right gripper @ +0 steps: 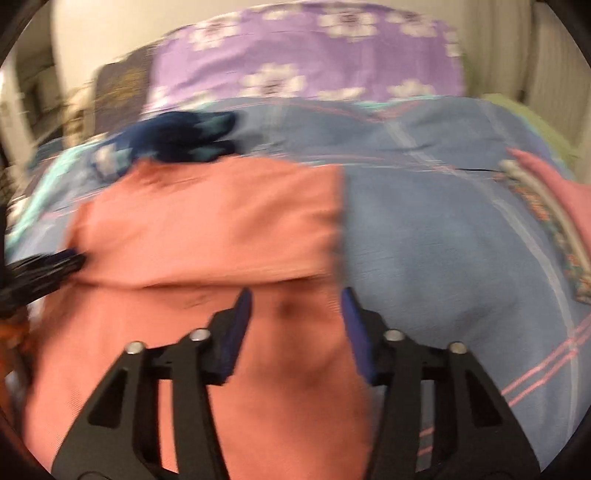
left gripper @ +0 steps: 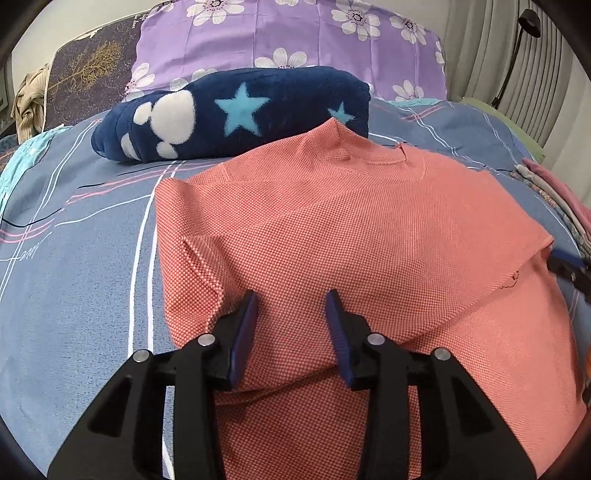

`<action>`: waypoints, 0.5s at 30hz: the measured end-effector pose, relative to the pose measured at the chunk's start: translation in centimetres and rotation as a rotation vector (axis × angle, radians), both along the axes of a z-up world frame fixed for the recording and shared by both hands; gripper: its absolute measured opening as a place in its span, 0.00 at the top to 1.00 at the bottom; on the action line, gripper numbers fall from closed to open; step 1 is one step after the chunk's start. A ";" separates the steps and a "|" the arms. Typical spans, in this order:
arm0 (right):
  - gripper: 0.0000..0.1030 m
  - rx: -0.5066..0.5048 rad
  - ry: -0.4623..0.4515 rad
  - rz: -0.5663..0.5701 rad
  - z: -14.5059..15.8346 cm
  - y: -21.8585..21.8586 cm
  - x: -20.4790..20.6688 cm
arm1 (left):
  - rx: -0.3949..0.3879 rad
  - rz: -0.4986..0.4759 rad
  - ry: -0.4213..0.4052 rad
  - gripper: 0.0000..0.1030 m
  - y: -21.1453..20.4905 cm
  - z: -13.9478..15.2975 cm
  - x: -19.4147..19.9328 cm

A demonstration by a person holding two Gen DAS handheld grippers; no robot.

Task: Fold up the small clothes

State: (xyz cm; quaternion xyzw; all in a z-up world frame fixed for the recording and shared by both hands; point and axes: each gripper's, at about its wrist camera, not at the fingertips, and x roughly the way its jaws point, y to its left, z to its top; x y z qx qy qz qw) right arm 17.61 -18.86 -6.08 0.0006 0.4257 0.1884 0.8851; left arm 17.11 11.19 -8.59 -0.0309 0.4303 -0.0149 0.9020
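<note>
Both tongs, left tongs (left gripper: 291, 301) and right tongs (right gripper: 295, 299), gape empty over the salmon shirt (left gripper: 351, 229); pinch both layers at its near hem before folding toward its collar.

The little shirt (left gripper: 354, 236) is coral pink with tiny white dots all over. It lies on a grey-blue bed sheet (left gripper: 74, 295) with thin white, pink and dark lines. Near the far edge of the bed, a dark blue fluffy blanket (left gripper: 236, 114) has light blue stars and white blobs. The pillow (left gripper: 295, 33) is purple with white flowers. The gripper fingers (left gripper: 245, 332) are black with blue pads
</note>
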 end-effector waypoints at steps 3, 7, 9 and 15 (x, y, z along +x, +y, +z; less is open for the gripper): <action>0.85 0.073 0.104 0.098 -1.4 1.8 0.4 | 0.006 0.001 -0.001 0.61 -0.1 0.0 -0.1; 0.89 0.116 0.103 0.129 -2.0 3.2 2.6 | 0.005 0.002 -0.002 0.61 -0.2 0.0 -0.1; 0.90 0.160 0.088 0.141 -1.5 3.3 3.8 | -0.001 0.003 -0.002 0.61 -0.1 0.0 -0.1; 0.90 0.199 0.043 0.126 -0.5 3.3 5.7 | -0.008 0.004 -0.005 0.61 0.0 0.0 -0.1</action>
